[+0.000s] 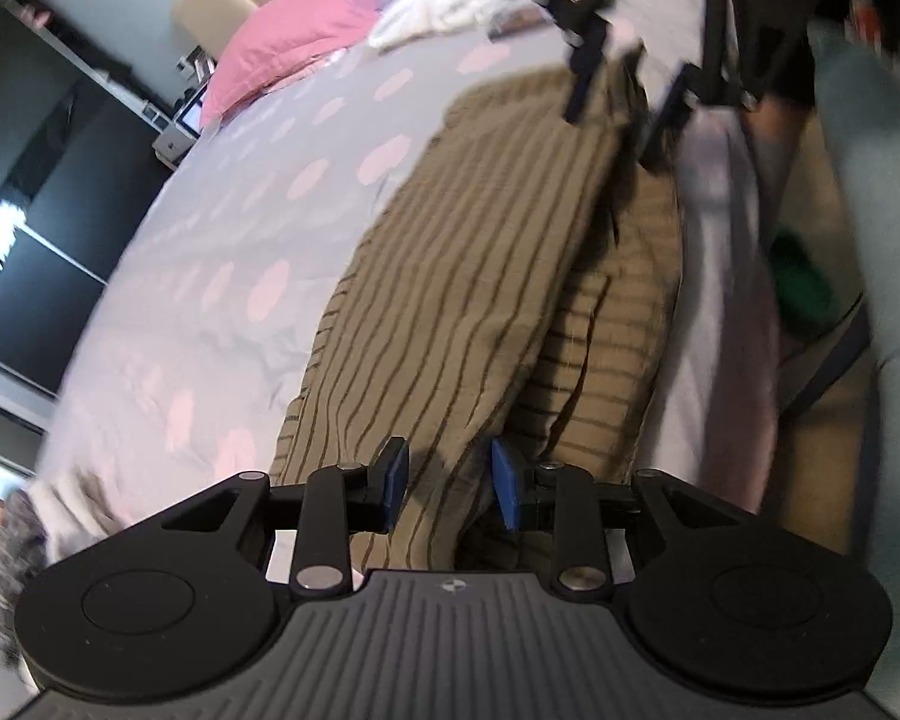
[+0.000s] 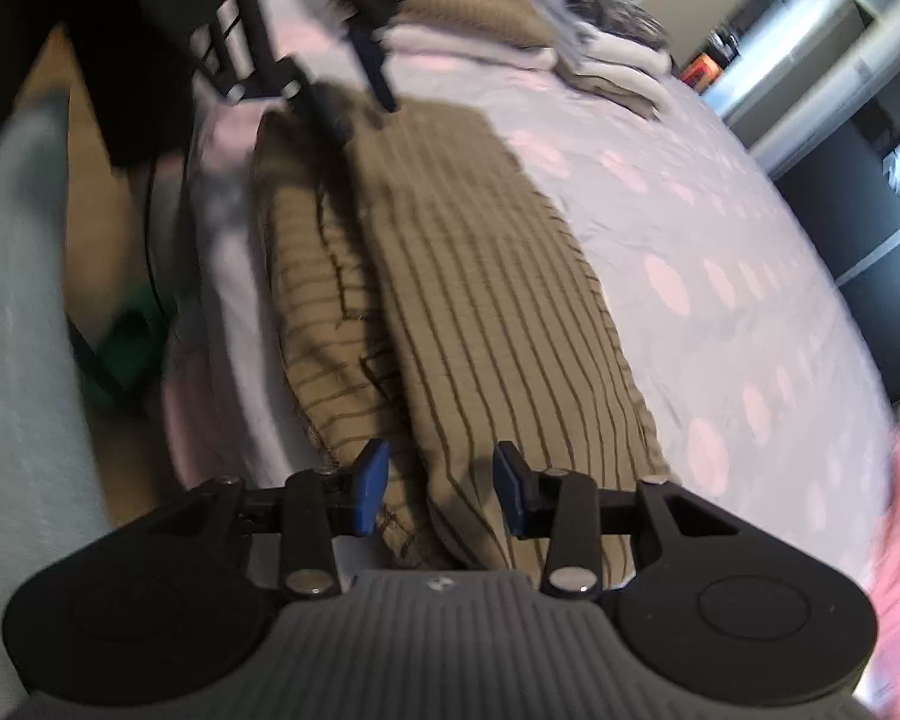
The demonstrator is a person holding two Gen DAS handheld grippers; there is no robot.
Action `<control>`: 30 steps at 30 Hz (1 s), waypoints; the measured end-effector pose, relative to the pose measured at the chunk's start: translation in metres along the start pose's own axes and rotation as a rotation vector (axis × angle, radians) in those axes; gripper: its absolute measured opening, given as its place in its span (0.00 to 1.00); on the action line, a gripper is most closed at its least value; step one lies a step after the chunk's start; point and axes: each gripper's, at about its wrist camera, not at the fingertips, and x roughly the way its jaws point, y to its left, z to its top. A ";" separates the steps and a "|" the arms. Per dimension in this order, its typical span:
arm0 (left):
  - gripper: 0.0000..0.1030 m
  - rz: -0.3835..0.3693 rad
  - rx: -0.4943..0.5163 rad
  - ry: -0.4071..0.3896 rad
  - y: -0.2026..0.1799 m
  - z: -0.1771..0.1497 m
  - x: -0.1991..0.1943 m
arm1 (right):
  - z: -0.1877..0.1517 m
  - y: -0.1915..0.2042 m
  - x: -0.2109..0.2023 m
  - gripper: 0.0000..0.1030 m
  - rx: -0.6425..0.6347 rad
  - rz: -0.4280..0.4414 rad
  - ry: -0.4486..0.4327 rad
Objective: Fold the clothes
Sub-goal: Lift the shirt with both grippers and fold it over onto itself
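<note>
A tan garment with thin dark stripes point(image 1: 462, 276) lies lengthwise on the bed, partly folded over itself; it also shows in the right wrist view point(image 2: 480, 300). My left gripper point(image 1: 450, 489) is open at one end of it, blue pads either side of a raised fold of cloth. My right gripper point(image 2: 441, 489) is open at the opposite end, its pads likewise straddling a fold. Each gripper shows in the other's view: the right one point(image 1: 630, 90) and the left one point(image 2: 354, 84), both over the far end of the garment.
The bed has a pale lilac cover with pink spots point(image 1: 240, 228). A pink pillow point(image 1: 306, 30) lies at the head. A stack of folded clothes point(image 2: 570, 42) sits at the other end. The bed edge and wooden floor point(image 2: 90, 192) run alongside the garment.
</note>
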 end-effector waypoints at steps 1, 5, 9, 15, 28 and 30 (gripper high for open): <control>0.27 0.016 0.032 0.010 -0.005 0.000 0.004 | 0.000 0.003 0.003 0.41 -0.022 -0.027 0.005; 0.27 0.080 0.145 0.028 -0.021 -0.003 0.016 | -0.001 0.008 0.011 0.40 -0.089 -0.095 0.016; 0.15 0.087 0.141 0.016 -0.021 -0.005 0.018 | -0.004 0.011 0.012 0.28 -0.144 -0.120 0.016; 0.02 0.062 0.039 -0.016 -0.004 -0.003 0.001 | -0.001 0.002 -0.003 0.04 -0.089 -0.076 -0.041; 0.02 -0.133 0.092 0.050 -0.013 -0.002 0.017 | 0.000 0.015 0.019 0.04 -0.145 0.053 -0.004; 0.02 -0.148 0.089 0.066 -0.014 -0.003 0.027 | 0.000 0.017 0.030 0.05 -0.150 0.067 0.010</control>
